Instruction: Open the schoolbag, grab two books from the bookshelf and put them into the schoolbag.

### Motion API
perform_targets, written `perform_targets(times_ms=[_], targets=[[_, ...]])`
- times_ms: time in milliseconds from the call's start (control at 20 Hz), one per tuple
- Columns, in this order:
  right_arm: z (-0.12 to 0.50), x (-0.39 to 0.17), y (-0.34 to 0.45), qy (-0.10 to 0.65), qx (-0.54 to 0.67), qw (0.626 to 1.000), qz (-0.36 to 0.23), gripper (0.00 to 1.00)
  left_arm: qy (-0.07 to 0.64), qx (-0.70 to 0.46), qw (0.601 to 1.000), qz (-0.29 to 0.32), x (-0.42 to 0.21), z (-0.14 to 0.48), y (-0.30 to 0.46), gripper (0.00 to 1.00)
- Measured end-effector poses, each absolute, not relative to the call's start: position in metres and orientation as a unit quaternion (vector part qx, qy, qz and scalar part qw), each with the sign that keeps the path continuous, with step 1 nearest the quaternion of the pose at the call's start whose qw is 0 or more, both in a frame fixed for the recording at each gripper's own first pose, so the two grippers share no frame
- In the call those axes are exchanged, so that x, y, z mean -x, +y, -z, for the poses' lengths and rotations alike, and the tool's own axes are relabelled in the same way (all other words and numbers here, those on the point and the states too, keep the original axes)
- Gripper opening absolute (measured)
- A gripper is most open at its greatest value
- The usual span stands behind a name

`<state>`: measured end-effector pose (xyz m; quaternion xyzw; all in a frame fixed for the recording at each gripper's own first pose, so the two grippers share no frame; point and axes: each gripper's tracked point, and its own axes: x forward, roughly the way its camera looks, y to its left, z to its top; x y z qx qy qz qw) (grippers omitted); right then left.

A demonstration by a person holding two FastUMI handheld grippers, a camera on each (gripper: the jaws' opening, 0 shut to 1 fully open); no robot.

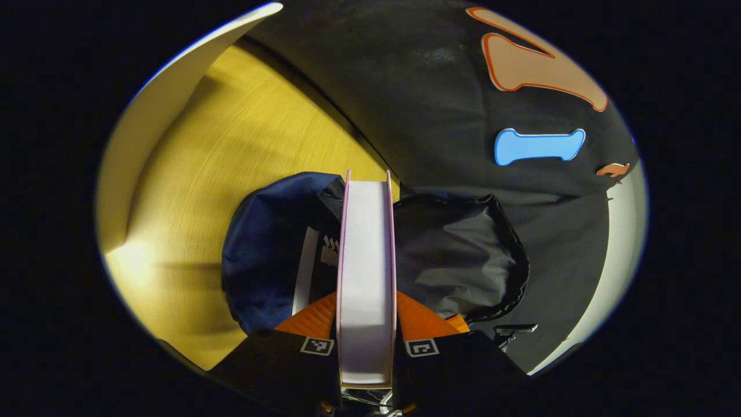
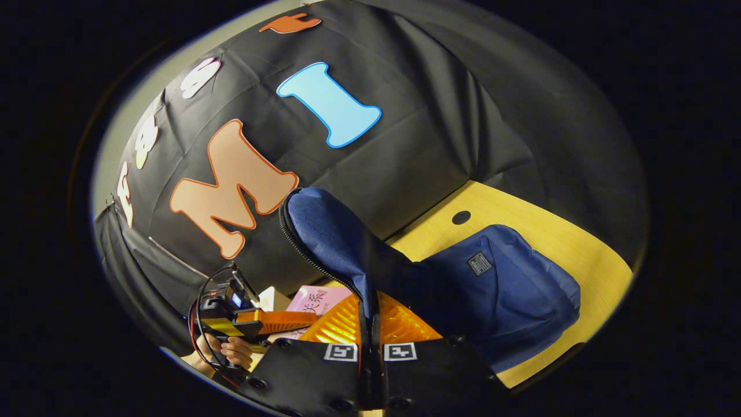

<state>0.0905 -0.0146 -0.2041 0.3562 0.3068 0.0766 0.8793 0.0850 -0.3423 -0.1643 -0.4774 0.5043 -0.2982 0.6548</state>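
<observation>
While the right gripper (image 2: 370, 341) stands clenched on the raised flap (image 2: 336, 237) of the navy fabric schoolbag (image 2: 509, 289), holding its mouth open, the left gripper (image 1: 366, 341) grasps a thick pink-covered book (image 1: 366, 272) upright, just above that mouth. A white-edged book (image 1: 305, 269) seems to lie inside the bag, so this is probably the second one. The schoolbag rests on the yellow wooden table (image 2: 584, 249). Next, I judge, the book must go straight down into the opening before the left fingers let go.
</observation>
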Motion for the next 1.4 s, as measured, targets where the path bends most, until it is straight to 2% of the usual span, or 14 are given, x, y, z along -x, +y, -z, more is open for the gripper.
perform_targets(times_ms=[200,300,350,800,900,1200,1250,1400], targets=[[0.201,-0.092,-0.016,0.303,-0.359,0.879,-0.083,0.03,0.507,0.493,0.639,0.301,-0.080,0.170,-0.362,0.29],[0.199,-0.093,-0.016,0.300,-0.358,0.880,-0.087,0.03,0.506,0.503,0.634,0.299,-0.081,0.174,-0.370,0.31],[0.198,-0.094,-0.017,0.299,-0.357,0.881,-0.088,0.03,0.506,0.509,0.629,0.298,-0.080,0.175,-0.373,0.29],[0.196,-0.100,-0.006,0.299,-0.340,0.884,-0.117,0.03,0.512,0.542,0.596,0.298,-0.076,0.188,-0.415,0.32],[0.196,-0.100,-0.003,0.299,-0.336,0.884,-0.125,0.03,0.514,0.547,0.590,0.297,-0.074,0.190,-0.424,0.30],[0.195,-0.102,0.000,0.298,-0.331,0.886,-0.131,0.02,0.521,0.554,0.578,0.297,-0.070,0.198,-0.445,0.30],[0.196,-0.103,-0.001,0.297,-0.331,0.886,-0.131,0.02,0.522,0.551,0.579,0.297,-0.069,0.199,-0.446,0.33],[0.197,-0.103,-0.002,0.295,-0.329,0.887,-0.131,0.03,0.522,0.535,0.590,0.305,-0.071,0.196,-0.445,0.31]])
